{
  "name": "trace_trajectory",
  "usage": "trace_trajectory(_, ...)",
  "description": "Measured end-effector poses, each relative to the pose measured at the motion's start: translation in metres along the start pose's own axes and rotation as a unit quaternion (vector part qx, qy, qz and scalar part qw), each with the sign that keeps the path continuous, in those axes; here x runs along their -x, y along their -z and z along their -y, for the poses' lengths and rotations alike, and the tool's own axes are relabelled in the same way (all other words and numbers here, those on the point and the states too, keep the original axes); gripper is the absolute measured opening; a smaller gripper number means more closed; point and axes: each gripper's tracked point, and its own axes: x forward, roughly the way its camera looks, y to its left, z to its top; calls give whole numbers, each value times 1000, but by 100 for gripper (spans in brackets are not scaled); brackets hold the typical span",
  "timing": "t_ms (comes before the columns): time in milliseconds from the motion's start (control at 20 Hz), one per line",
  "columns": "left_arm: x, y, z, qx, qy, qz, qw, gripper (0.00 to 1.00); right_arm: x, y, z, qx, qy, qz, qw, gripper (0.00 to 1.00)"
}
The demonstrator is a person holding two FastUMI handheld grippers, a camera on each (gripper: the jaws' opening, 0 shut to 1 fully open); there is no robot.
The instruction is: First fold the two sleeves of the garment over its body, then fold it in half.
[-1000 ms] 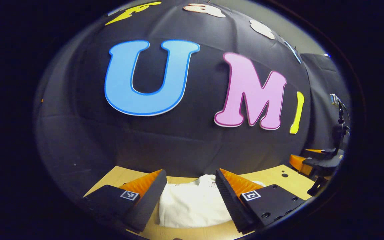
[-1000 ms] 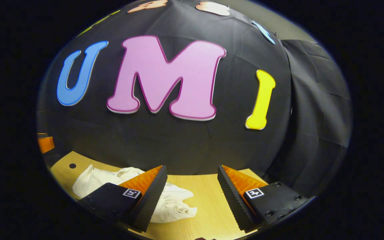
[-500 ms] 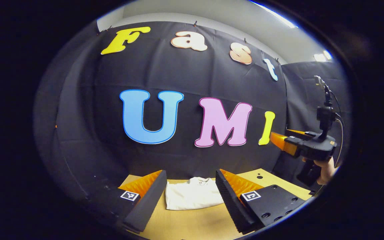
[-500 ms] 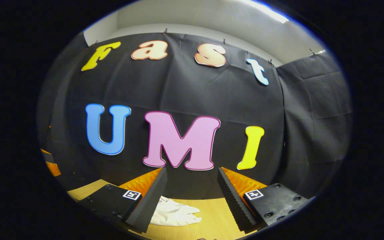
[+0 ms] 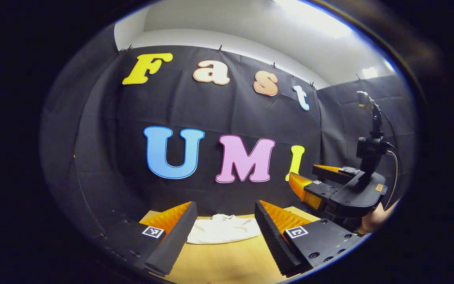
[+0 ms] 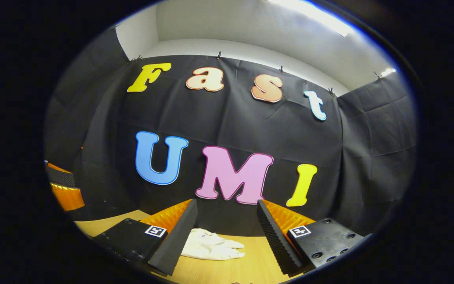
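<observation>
In the left gripper view, the left gripper [image 5: 225, 221] is seen nearest, its fingers spread wide with nothing between them, held above the table [image 5: 227, 260]. Beyond the fingertips, toward the far edge of the table and close under the wall, the garment [image 5: 224, 234] is laid flat as a compact white shape; no sleeve is seen sticking out from it in this view. To the right and somewhat farther off, the right gripper [image 5: 309, 179] is carried in a hand [image 5: 373, 221], well above the table, its two fingers apart and nothing held. In the right gripper view, the right gripper [image 6: 227, 227] is likewise shown released, with the garment [image 6: 211, 249] lying past its fingers on the table [image 6: 246, 266], one rumpled edge turned toward the camera. At the left rim of that view a part of the left gripper [image 6: 64, 189] is caught. Both grippers are judged to be clear of the cloth and raised off it. Whether the final half fold has been made cannot be told for certain; the small outline suggests that the sleeves are already folded in. If the half fold is left, the near hem would have to be approached from above, pinched at both corners by the two grippers together, and carried over toward the collar, with care that the tucked layers are not dragged loose.
</observation>
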Motion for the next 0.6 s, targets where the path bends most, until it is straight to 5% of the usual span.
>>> trace_trajectory(600,22,-12,-23,-17,-74,6,997,96,4,-5,-27,-15,-57,5,998,96)
